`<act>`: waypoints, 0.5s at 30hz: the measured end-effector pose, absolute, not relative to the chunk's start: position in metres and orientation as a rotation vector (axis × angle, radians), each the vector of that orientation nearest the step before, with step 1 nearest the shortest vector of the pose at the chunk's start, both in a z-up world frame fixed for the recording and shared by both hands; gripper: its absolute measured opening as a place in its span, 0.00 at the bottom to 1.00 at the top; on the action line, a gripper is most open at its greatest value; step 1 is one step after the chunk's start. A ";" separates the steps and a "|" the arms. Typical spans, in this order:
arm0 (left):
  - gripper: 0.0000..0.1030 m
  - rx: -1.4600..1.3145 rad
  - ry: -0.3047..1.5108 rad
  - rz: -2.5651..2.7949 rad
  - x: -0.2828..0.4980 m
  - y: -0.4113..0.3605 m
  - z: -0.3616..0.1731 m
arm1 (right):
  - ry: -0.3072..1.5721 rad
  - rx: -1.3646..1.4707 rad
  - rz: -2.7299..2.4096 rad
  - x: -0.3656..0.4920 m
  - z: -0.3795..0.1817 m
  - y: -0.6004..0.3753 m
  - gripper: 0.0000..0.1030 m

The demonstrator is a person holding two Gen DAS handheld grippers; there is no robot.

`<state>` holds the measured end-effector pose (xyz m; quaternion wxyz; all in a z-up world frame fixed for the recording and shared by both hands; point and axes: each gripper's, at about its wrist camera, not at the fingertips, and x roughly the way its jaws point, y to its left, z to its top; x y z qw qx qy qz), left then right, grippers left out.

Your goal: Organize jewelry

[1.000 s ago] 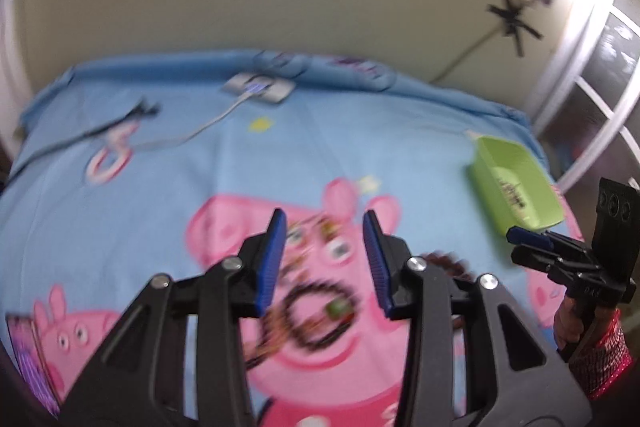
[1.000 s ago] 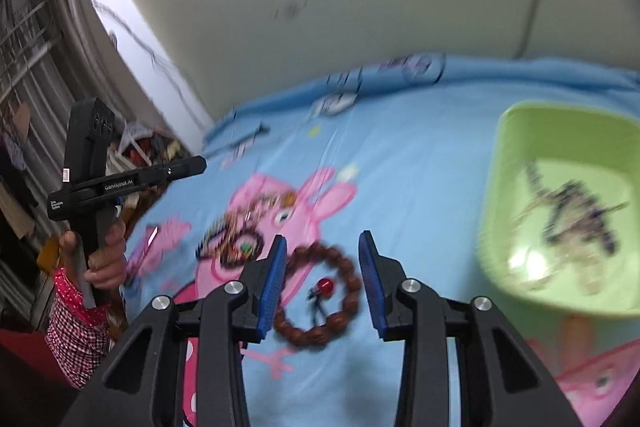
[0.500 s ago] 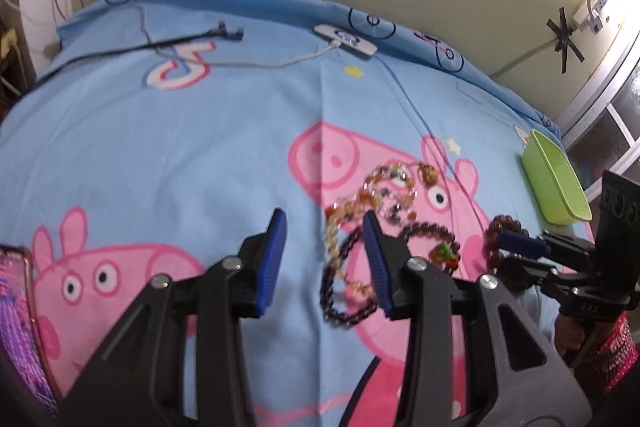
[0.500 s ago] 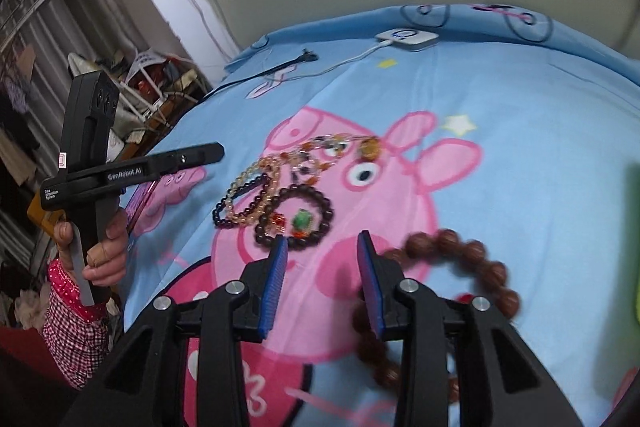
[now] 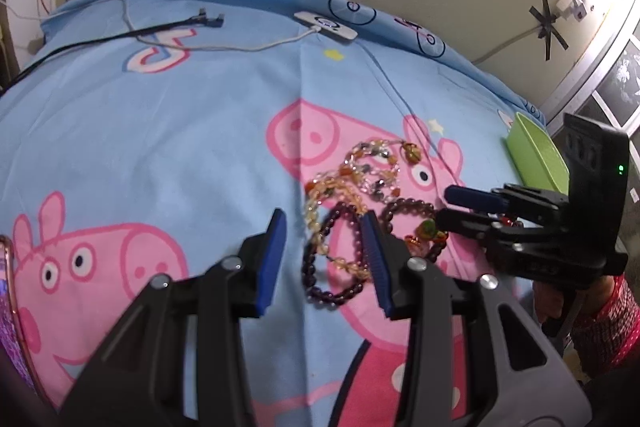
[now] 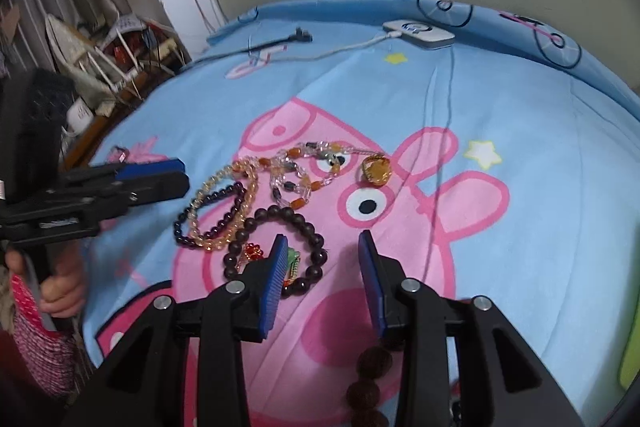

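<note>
- Both grippers have been brought from the green tray (image 5: 536,157) over to the jewelry heap on the blue cartoon bedsheet (image 5: 160,131).
- Four beaded bracelets are counted there, overlapping: dark brown bracelet (image 6: 276,219), purple bracelet (image 6: 208,207), amber, and clear-and-orange.
- One gold ring (image 6: 376,169) lies just beside them.
- Left gripper (image 5: 324,255) and right gripper (image 6: 322,267) are parted, grasping nothing.

A bed under a light-blue cartoon-pig sheet (image 6: 540,227) carries a cluster of beaded bracelets (image 6: 256,203) near its middle, a white charger box with cable (image 6: 420,34) by the far edge, and a lime-green plastic tray (image 5: 536,155) toward the right edge.
</note>
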<state>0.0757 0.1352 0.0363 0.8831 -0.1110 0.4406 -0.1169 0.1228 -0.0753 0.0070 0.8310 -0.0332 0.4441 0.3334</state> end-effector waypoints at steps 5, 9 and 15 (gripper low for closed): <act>0.36 -0.241 0.943 -0.229 0.081 0.141 0.030 | 0.913 -0.047 0.733 0.124 0.016 -0.066 0.17; 0.36 -0.224 0.970 -0.247 0.088 0.132 0.021 | 0.891 -0.089 0.744 0.124 0.021 -0.049 0.17; 0.15 -0.171 0.967 -0.206 0.093 0.125 0.015 | 0.872 -0.174 0.695 0.145 0.021 -0.030 0.17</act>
